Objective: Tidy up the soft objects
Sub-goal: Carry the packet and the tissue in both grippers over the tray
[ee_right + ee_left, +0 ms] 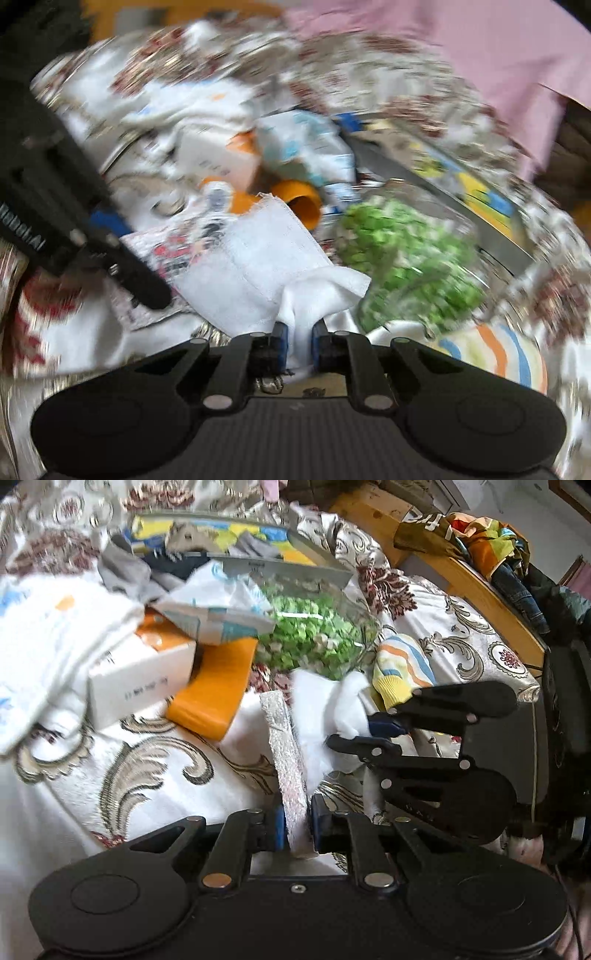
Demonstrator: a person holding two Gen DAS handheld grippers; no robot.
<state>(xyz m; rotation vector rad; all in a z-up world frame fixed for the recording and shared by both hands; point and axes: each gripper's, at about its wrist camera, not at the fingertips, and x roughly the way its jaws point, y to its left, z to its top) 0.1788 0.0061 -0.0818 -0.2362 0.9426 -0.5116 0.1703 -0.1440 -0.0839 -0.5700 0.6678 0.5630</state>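
Patterned bedspread (pixel 155 760) strewn with clutter, left gripper (pixel 295 825) clamped on a white cloth's (pixel 314 716) folded edge, right gripper (pixel 298 345) pinching its other corner, striped sock (pixel 400 670) just beside, green-filled bag (pixel 314 635) beyond, orange pouch (pixel 214 686) and boxes farther back.

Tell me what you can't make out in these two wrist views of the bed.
- White cloth: in the right wrist view motion blur smears its far half, and the left gripper covers its left corner.
- White box: its print is too blurred to read in the left wrist view.
- Clothes pile: cut off by the left wrist view's fisheye edge.
- Right gripper: what lies under the cloth it pinches is hidden.
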